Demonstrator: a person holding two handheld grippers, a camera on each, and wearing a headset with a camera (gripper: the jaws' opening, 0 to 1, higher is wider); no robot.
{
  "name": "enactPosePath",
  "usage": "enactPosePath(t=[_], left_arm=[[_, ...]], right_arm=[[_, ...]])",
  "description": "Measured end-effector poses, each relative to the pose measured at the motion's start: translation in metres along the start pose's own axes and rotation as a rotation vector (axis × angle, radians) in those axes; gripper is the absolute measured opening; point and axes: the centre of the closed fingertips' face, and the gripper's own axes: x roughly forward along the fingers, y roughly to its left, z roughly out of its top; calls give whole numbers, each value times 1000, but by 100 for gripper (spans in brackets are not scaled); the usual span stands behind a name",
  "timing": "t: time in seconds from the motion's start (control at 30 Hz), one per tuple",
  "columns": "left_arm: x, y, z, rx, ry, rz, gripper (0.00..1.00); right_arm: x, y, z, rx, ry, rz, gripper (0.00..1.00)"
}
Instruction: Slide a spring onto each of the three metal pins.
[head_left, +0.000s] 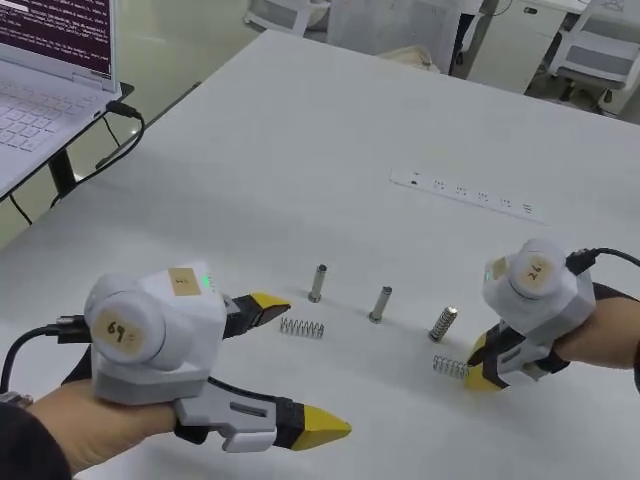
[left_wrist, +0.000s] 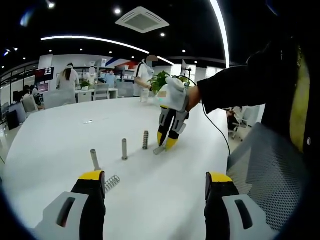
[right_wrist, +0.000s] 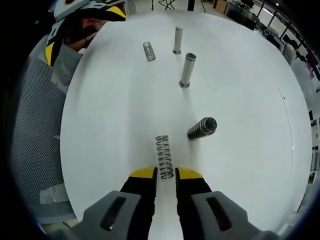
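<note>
Three metal pins stand in a row on the white table (head_left: 300, 150): a bare left pin (head_left: 318, 283), a bare middle pin (head_left: 381, 303), and a right pin (head_left: 443, 323) with a spring around it. A loose spring (head_left: 301, 327) lies by the left pin, just off the upper jaw of my left gripper (head_left: 295, 365), which is open and holds nothing. My right gripper (right_wrist: 167, 174) points down at the table, shut on the near end of a second spring (right_wrist: 164, 155) that lies flat, close to the sprung pin (right_wrist: 202, 128).
An open laptop (head_left: 50, 60) with a black cable (head_left: 125, 125) sits at the far left edge. A white power strip (head_left: 467, 192) lies beyond the pins. Chairs stand past the table's far end. People stand in the background (left_wrist: 145, 75).
</note>
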Motion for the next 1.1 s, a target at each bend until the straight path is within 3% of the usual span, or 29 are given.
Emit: enactPosePath(t=[0.2, 0.53, 0.77, 1.1], left_arm=[[0, -1, 0, 1, 2, -3, 79], [1, -4, 1, 11, 8, -13, 76], [2, -8, 3, 25, 12, -28, 74], [9, -20, 9, 69, 22, -79, 67]], right_arm=[[1, -1, 0, -54, 15, -24, 9], [0, 5, -2, -57, 7, -16, 8], [-6, 23, -3, -37, 14, 17, 8], [-26, 55, 13, -55, 0, 60, 8]])
